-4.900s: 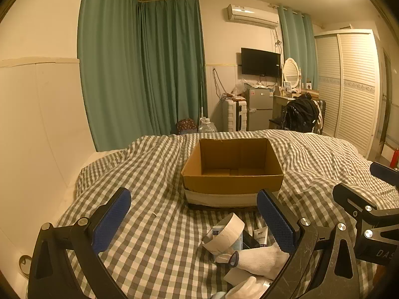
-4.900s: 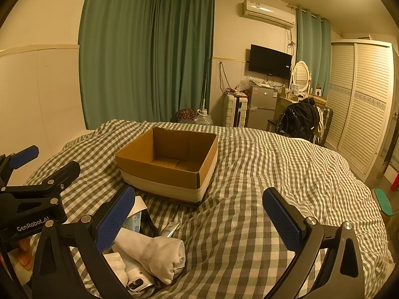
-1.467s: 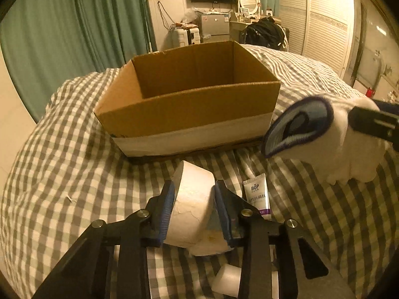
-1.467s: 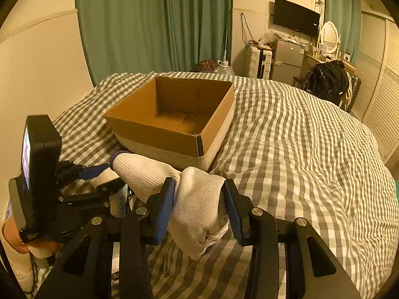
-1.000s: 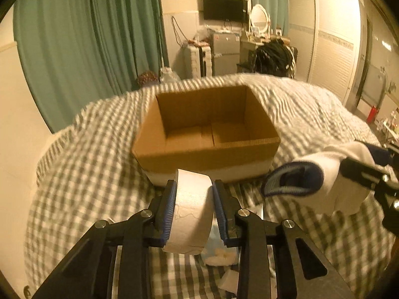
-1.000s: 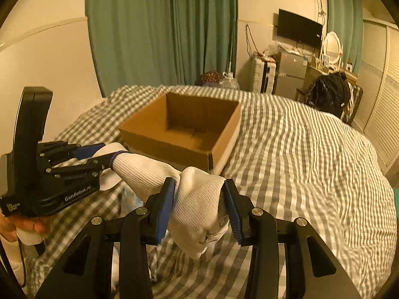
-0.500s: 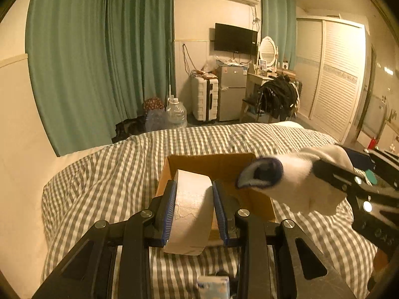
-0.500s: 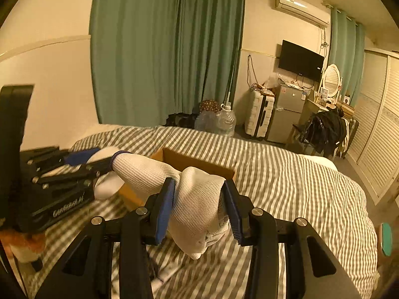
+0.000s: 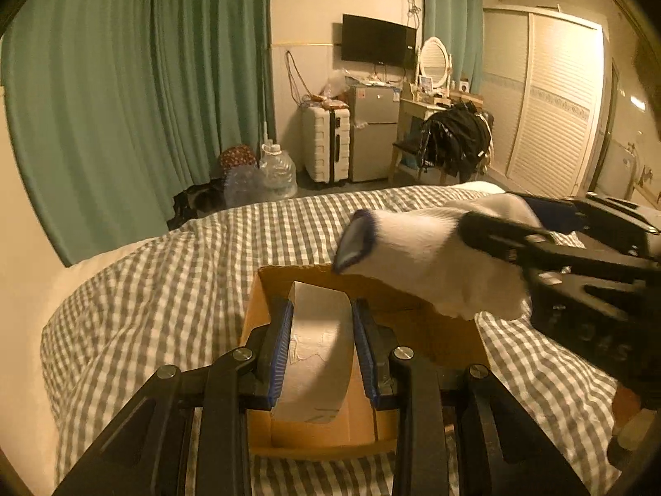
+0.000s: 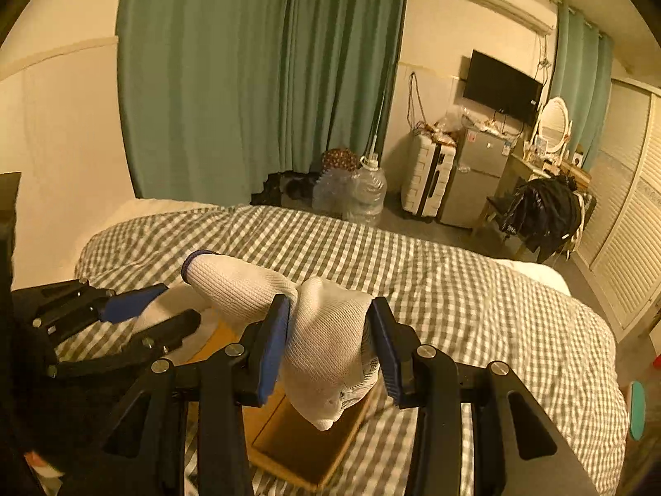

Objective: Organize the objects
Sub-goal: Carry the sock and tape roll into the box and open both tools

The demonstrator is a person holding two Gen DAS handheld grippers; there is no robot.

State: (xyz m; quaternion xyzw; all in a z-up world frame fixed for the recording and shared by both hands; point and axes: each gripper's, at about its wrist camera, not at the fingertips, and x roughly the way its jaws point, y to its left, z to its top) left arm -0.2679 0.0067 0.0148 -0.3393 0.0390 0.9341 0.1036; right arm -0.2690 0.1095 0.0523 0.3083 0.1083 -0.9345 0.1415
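Note:
My left gripper [image 9: 320, 347] is shut on a white tape roll [image 9: 316, 351] and holds it over the open cardboard box [image 9: 438, 330] on the checked bed. My right gripper [image 10: 328, 345] is shut on a white sock with a dark cuff [image 10: 322, 330] and holds it above the same box [image 10: 297, 442]. In the left wrist view the sock [image 9: 417, 248] and the right gripper [image 9: 578, 273] hang over the box's right side. In the right wrist view the left gripper [image 10: 136, 318] shows at left, with the roll between its fingers.
The grey checked bedcover [image 9: 165, 289] spreads around the box. Beyond the bed are green curtains [image 9: 144, 82], water jugs [image 9: 277, 173], a white suitcase [image 9: 326, 149], a small fridge [image 9: 374, 132] and a chair with a black bag [image 9: 454, 140].
Both grippers have lifted their objects from the bed in front of the box and moved forward, so the roll and the sock now hang over the box opening.

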